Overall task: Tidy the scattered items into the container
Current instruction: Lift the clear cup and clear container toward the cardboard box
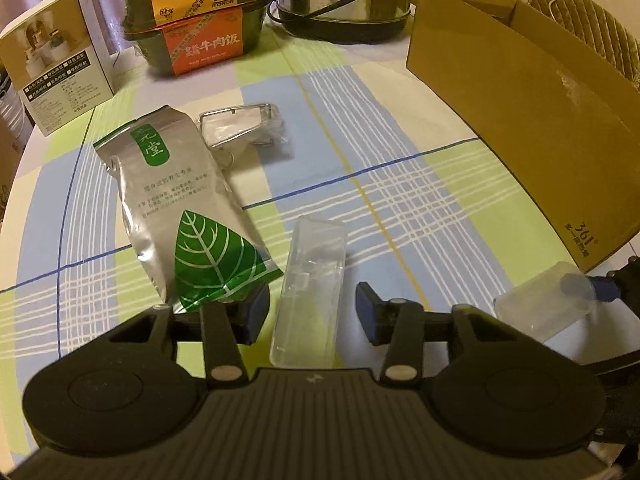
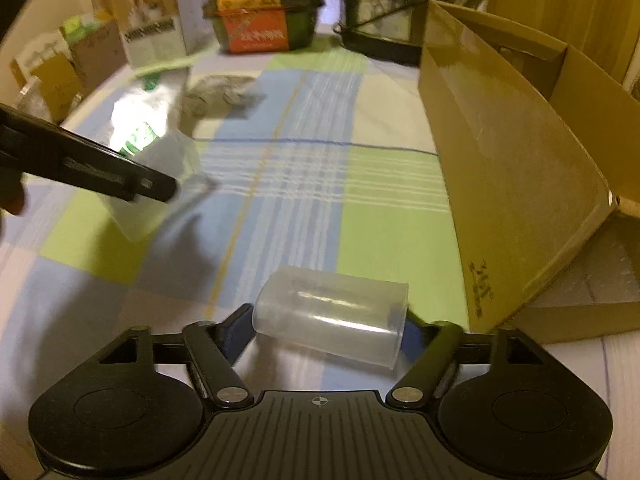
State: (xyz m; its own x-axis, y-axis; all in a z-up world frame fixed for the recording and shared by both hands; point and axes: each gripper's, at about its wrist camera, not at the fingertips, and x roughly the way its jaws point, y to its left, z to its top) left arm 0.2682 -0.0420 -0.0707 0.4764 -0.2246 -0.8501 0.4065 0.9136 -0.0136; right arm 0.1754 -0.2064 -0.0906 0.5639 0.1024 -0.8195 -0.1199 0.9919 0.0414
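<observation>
The right tongs [image 2: 326,332] grip a clear plastic cup [image 2: 332,316] lying sideways between their blue pads, low in the right wrist frame; it should be carried level, up and over the near wall of the cardboard box [image 2: 508,168] at right before letting go. The left tongs [image 1: 312,312] stand wide and empty, straddling a clear plastic case [image 1: 310,288] on the checked surface [image 1: 400,184]. Just left lies a silver pouch [image 1: 180,208], and a clear packet [image 1: 240,124] sits further up toward the centre.

Clear cup [image 2: 330,316] on side; flat clear case [image 1: 308,292], silver-green pouch [image 1: 180,208] on cloth; cardboard box [image 1: 520,120] open.
</observation>
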